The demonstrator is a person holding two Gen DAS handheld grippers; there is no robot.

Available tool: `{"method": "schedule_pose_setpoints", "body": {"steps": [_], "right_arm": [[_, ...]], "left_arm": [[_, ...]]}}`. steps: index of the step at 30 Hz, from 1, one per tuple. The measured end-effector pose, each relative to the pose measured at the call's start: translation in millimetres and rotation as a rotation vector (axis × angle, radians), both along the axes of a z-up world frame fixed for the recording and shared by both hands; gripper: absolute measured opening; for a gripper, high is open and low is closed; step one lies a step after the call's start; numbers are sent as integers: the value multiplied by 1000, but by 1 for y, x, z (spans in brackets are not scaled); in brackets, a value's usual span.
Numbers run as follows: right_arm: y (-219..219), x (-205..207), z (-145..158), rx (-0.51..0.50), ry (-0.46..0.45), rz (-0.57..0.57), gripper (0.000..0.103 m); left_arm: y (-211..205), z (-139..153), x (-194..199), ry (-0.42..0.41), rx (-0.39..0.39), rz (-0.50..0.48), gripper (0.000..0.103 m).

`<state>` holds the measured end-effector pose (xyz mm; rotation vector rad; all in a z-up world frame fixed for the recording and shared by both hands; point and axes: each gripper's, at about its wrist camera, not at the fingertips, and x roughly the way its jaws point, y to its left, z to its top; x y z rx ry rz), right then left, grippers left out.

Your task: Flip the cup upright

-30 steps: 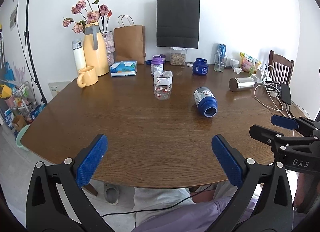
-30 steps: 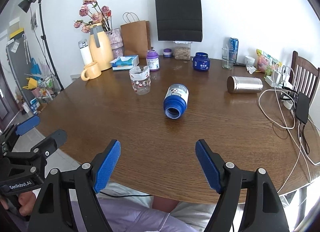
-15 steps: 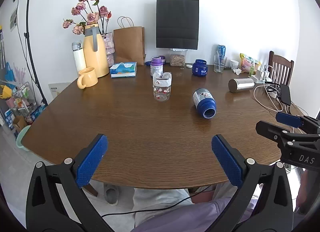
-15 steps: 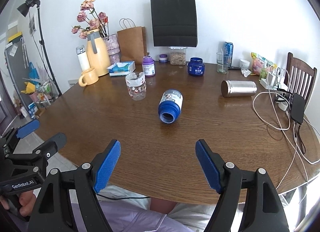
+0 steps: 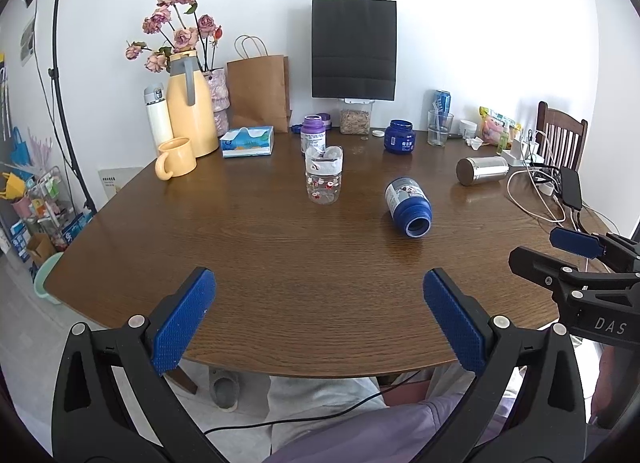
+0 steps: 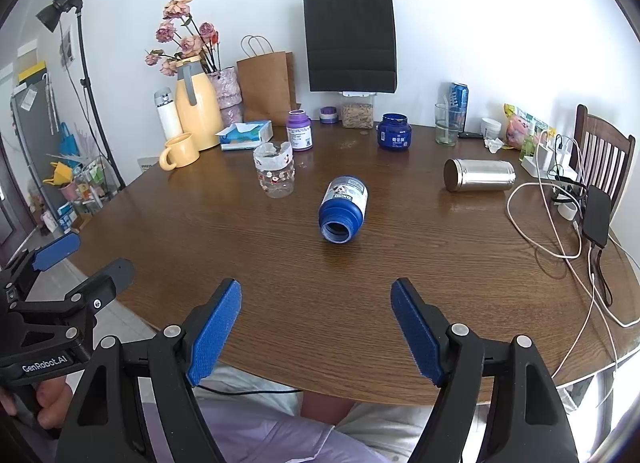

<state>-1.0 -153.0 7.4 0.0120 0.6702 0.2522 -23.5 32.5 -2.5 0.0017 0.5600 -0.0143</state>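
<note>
A blue cup (image 5: 409,207) with a white label lies on its side on the brown table (image 5: 280,263), its open mouth toward me; it also shows in the right wrist view (image 6: 343,209). My left gripper (image 5: 320,323) is open and empty above the table's near edge, left of the cup. My right gripper (image 6: 316,327) is open and empty, well short of the cup and roughly in line with it. It also shows from the side in the left wrist view (image 5: 560,255).
A clear plastic cup (image 6: 275,175) stands upright left of the blue cup. A steel tumbler (image 6: 478,175) lies on its side at the right. Cables and a power bank (image 6: 596,215) lie at the right edge. Jars, bags, a yellow mug (image 5: 176,157) and a jug line the back.
Both grippers have drifted back and up slightly, so the table and cup sit a little farther off. Both stay open. The blue cup has not moved.
</note>
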Motion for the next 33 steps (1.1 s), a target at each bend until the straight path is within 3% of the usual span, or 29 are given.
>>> {"method": "schedule_pose_setpoints", "body": {"steps": [33], "right_arm": [[0, -1, 4, 4, -1, -4, 81]], "left_arm": [[-2, 0, 0, 0, 2, 0, 103]]}}
